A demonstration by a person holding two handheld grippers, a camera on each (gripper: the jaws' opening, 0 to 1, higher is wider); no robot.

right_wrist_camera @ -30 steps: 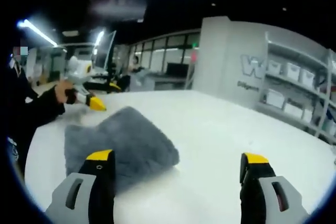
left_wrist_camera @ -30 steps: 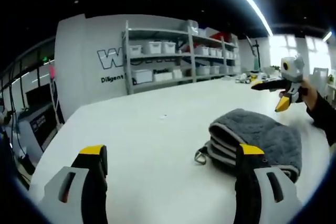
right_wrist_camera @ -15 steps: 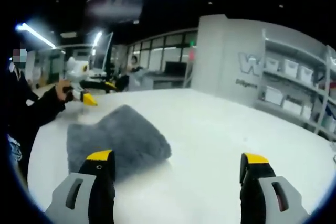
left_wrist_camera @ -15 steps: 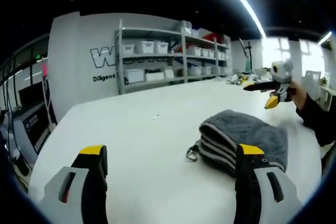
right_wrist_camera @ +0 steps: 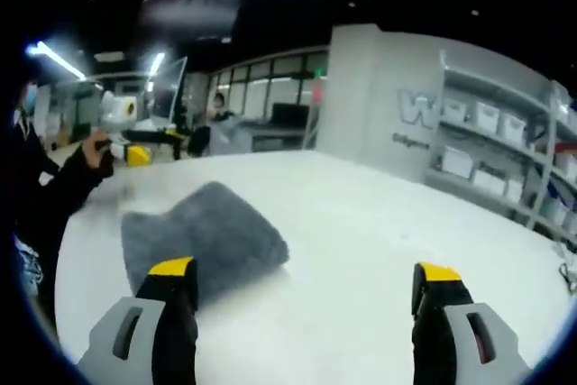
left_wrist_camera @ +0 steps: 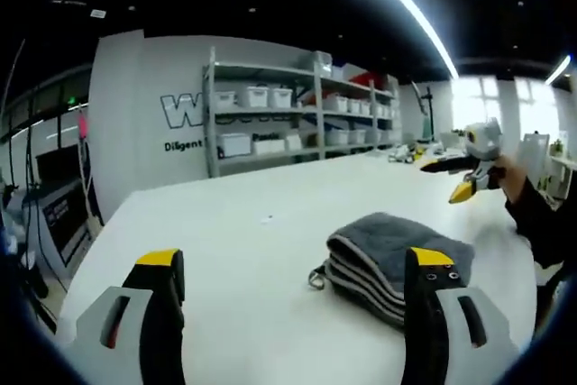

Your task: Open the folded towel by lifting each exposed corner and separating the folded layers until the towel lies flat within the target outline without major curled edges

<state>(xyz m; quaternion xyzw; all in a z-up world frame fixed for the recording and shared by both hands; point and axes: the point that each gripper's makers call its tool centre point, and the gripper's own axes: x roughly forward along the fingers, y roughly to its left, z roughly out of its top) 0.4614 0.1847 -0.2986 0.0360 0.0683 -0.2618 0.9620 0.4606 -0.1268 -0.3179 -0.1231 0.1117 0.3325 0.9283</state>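
A folded grey towel (left_wrist_camera: 388,254) lies on the white table (left_wrist_camera: 243,232), its stacked layers and a small hang loop facing the left gripper view. My left gripper (left_wrist_camera: 293,270) stands open before it, the right finger overlapping the towel's near edge. In the right gripper view the same towel (right_wrist_camera: 203,236) lies left of centre, and my right gripper (right_wrist_camera: 302,279) is open with its left finger in front of the towel's near edge. The right gripper (left_wrist_camera: 469,173) also appears in the left gripper view, held in a hand beyond the towel. The left gripper (right_wrist_camera: 135,137) is seen far left in the right gripper view.
Metal shelves (left_wrist_camera: 297,114) with white bins stand against a grey wall behind the table. A person's dark sleeve (right_wrist_camera: 54,191) reaches in at the left of the right gripper view. Bare white tabletop (right_wrist_camera: 388,223) spreads right of the towel.
Both cameras have drifted slightly back and up. The towel looks a little smaller and lower in the left gripper view. The towel itself has not moved.
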